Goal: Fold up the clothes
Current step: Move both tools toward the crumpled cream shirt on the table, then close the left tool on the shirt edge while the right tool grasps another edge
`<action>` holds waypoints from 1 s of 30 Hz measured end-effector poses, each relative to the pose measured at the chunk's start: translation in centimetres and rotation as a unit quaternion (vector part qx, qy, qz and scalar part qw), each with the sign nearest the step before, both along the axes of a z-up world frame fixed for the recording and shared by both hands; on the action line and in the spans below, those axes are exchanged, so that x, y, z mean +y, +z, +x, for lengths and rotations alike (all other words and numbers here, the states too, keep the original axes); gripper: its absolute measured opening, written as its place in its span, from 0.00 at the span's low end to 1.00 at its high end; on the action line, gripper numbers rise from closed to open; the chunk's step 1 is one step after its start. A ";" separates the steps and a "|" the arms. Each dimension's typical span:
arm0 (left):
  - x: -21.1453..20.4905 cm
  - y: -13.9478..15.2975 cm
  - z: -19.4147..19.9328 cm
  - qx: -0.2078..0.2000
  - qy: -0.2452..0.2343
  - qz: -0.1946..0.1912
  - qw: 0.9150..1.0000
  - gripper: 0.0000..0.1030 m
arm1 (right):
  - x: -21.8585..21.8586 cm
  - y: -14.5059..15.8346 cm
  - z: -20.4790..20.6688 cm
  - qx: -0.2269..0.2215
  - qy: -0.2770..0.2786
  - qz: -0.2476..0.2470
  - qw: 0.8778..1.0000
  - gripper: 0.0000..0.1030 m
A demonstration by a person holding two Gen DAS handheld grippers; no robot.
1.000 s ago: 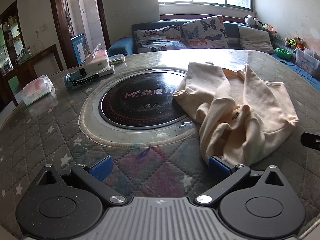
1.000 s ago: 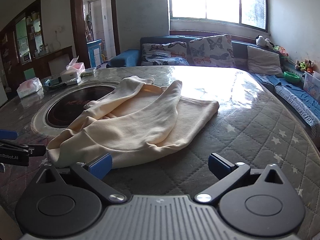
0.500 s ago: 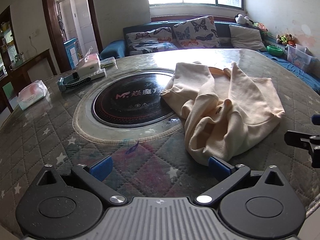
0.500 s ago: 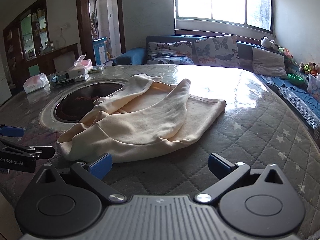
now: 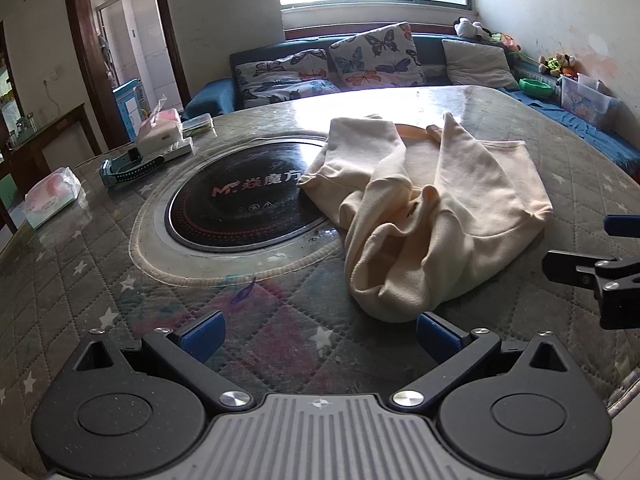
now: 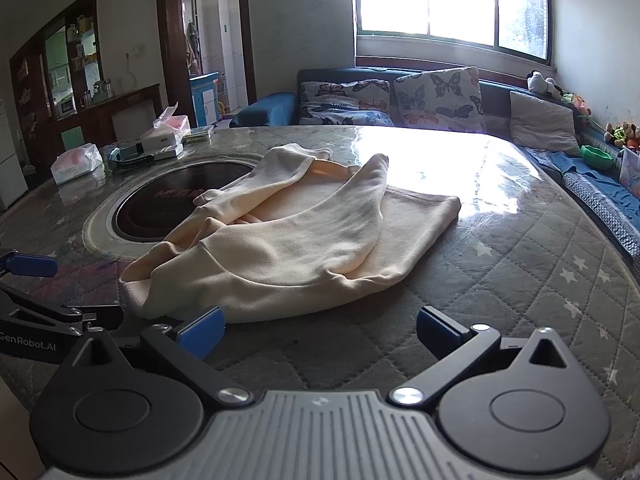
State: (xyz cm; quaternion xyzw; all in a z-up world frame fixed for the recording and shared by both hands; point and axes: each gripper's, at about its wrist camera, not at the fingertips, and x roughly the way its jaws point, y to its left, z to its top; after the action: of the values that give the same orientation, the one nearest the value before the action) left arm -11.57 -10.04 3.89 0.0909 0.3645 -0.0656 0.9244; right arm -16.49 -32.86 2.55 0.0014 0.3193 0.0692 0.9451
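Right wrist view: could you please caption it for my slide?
Open right gripper faces a crumpled cream garment on the quilted table, nothing grasped.

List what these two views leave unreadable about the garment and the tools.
- Garment type: bunched in both views, its own folds hide its shape.
- Small dark mark on it: too small in the left view.
- Right tool: cut off by the left view's right edge.
- Left tool: cut off by the right view's left edge.
- Garment's underside: hidden against the table.

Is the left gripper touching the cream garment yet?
Cannot tell. In the left wrist view the left gripper is open; its right fingertip meets the cream garment hem in the image, with no clear gap or contact.
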 end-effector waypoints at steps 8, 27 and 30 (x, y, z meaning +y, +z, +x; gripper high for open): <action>-0.3 -0.1 0.2 0.005 -0.007 0.004 1.000 1.00 | 0.2 -0.2 0.4 0.006 0.007 0.003 1.000 1.00; -0.8 0.5 1.1 0.008 -0.023 0.005 1.000 1.00 | 0.6 -0.4 2.0 0.011 0.021 0.008 1.000 1.00; -0.8 0.7 1.4 0.007 -0.027 0.005 1.000 1.00 | 0.6 -0.4 2.5 0.010 0.025 0.006 1.000 1.00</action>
State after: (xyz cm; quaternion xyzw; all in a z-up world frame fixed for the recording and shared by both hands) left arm -10.20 -10.86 4.60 0.1054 0.3688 -0.0896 0.9192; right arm -14.01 -32.21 2.16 0.0000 0.3284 0.0943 0.9398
